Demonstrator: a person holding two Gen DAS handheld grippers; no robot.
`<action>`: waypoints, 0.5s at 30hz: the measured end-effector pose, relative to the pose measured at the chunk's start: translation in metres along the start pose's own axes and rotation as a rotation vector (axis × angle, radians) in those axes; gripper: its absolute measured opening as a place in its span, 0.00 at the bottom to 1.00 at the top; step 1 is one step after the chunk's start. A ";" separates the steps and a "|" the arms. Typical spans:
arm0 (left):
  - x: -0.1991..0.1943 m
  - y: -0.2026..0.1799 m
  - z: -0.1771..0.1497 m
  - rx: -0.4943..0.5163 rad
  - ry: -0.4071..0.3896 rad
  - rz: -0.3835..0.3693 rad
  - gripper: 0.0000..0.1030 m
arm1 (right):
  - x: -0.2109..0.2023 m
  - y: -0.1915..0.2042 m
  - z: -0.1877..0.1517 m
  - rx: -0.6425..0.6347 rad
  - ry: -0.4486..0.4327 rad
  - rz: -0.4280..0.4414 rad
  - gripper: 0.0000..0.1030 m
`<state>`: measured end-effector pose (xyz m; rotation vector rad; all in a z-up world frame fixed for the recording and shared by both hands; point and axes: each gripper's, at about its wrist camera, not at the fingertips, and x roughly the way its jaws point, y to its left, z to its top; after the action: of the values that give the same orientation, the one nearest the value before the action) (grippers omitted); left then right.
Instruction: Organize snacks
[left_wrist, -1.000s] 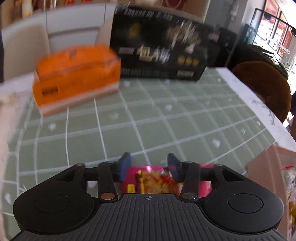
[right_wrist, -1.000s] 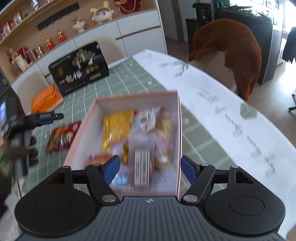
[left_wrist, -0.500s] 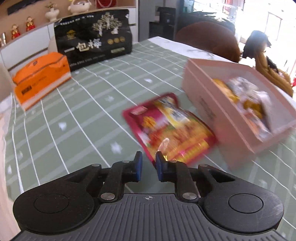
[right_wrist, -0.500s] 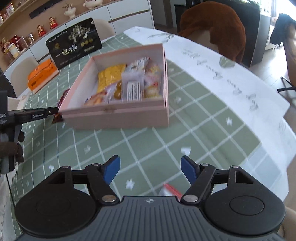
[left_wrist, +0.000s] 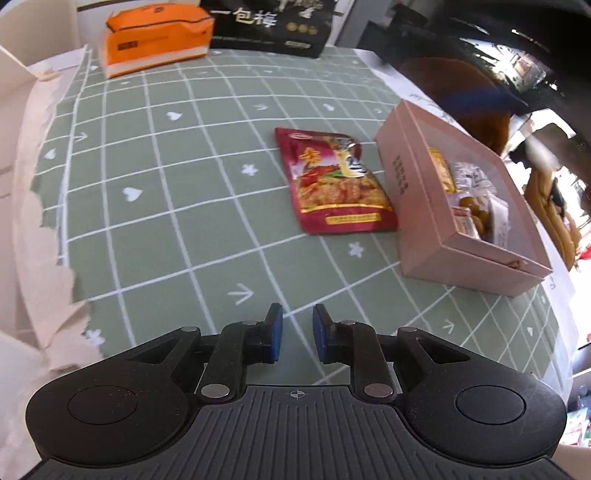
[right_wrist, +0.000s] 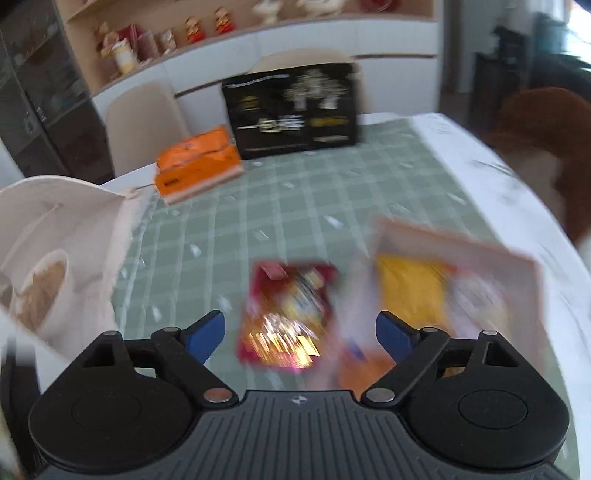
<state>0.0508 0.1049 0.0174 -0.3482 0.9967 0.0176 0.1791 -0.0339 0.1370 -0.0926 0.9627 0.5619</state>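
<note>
A red snack packet lies flat on the green checked tablecloth, just left of a pink box that holds several snacks. My left gripper hovers well short of the packet, jaws a narrow gap apart with nothing between them. In the blurred right wrist view the red packet lies just ahead of my right gripper, which is wide open and empty, and the pink box sits to its right.
An orange tissue box and a black gift box stand at the far side of the table. A white paper bag is at the left. A brown chair stands at the right table edge.
My left gripper pulled back from the red packet and its jaws opened slightly. My right gripper swung left from facing the pink box and now sits just short of the packet.
</note>
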 end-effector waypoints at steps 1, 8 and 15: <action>-0.002 0.002 -0.001 0.001 0.003 0.003 0.21 | 0.021 0.008 0.020 0.006 0.015 0.008 0.84; -0.006 0.026 0.001 -0.039 0.012 -0.015 0.21 | 0.154 0.046 0.059 -0.091 0.121 -0.285 0.09; -0.008 0.038 -0.001 -0.073 0.009 -0.071 0.20 | 0.158 0.059 0.022 -0.154 0.198 -0.242 0.09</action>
<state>0.0391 0.1419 0.0129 -0.4513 0.9938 -0.0120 0.2366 0.0884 0.0338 -0.4036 1.0810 0.4074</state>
